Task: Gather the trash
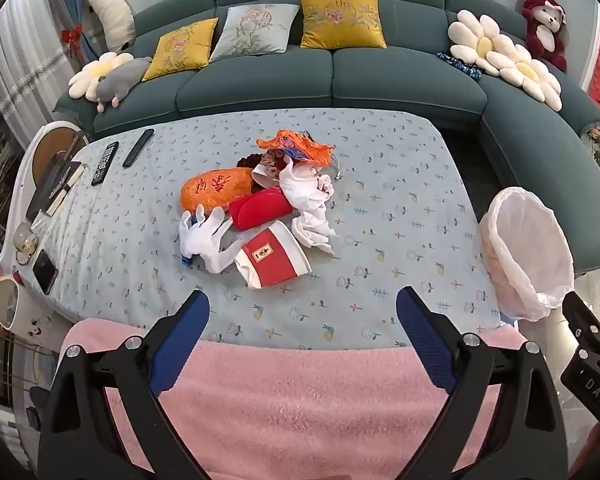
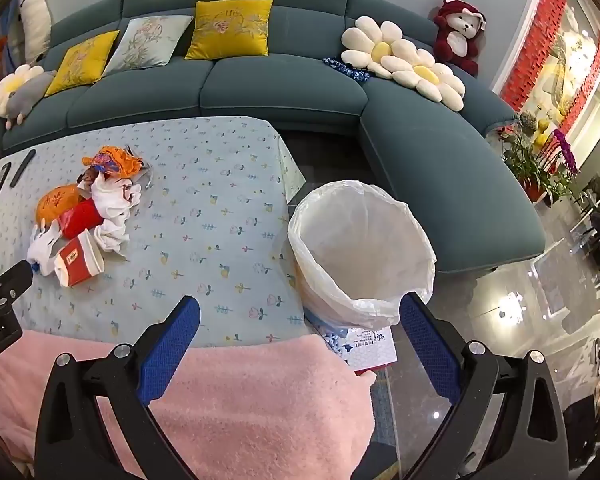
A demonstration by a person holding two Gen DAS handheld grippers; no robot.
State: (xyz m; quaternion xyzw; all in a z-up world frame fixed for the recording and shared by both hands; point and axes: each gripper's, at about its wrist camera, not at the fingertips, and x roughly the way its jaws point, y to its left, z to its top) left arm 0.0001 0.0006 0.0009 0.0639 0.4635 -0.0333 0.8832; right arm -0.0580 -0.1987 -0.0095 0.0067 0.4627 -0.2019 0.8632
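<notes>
Left wrist view has the left tongs [image 1: 303,312] spread wide with nothing between them, hanging over the pink towel [image 1: 300,404] at the near edge of the worktop [image 1: 400,184]. Right tongs [image 2: 300,316] look the same, wide apart and empty, sitting between the worktop edge and the bin. Trash is all bunched mid-worktop: a red-and-white paper cup [image 1: 274,258] on its side nearest, a white glove [image 1: 208,236] touching it on the left, a red cup [image 1: 260,210] and an orange wrapper [image 1: 216,192] just behind, crumpled white tissues [image 1: 310,200] to the right. Bin with a white liner [image 2: 360,248] stands on the floor just off the worktop's right corner. Two remotes [image 1: 105,162] lie at the far left, well apart from the pile.
</notes>
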